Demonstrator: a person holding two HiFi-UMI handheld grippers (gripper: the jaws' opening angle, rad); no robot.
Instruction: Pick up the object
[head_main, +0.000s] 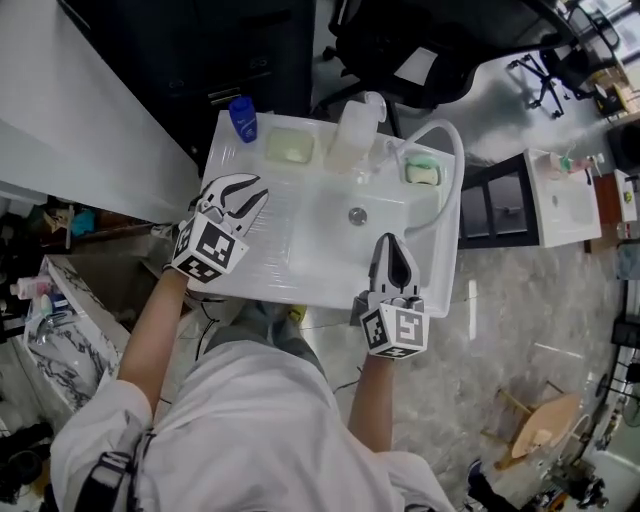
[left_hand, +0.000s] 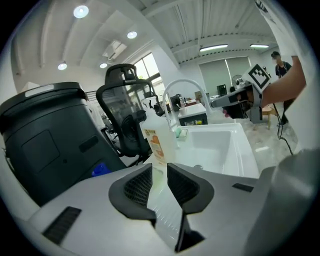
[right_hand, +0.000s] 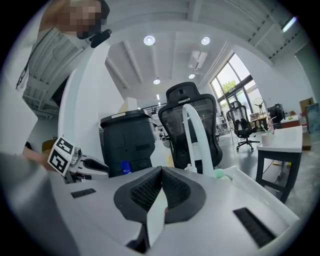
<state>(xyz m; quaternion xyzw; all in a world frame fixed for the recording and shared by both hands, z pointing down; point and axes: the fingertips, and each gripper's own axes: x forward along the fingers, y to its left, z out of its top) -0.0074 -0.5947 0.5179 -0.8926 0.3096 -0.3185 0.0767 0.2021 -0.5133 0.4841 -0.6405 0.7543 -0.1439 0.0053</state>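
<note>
A white sink unit (head_main: 250, 270) holds a blue bottle (head_main: 243, 118), a pale yellow soap in a dish (head_main: 289, 148), a translucent bottle (head_main: 352, 135) with an orange label (left_hand: 159, 142), and a green soap (head_main: 422, 172) by the faucet (head_main: 450, 160). My left gripper (head_main: 248, 188) hovers over the sink's left rim, its jaws a little apart with nothing between them (left_hand: 160, 175). My right gripper (head_main: 390, 245) is over the basin's front right part, shut and empty (right_hand: 161, 185). The bottle stands straight ahead of the left jaws.
The basin drain (head_main: 357, 215) lies between the grippers. A black bin (left_hand: 45, 135) and a black office chair (left_hand: 125, 120) stand behind the sink. A white wall panel (head_main: 70, 110) runs at the left, and a second small sink stand (head_main: 560, 200) is at the right.
</note>
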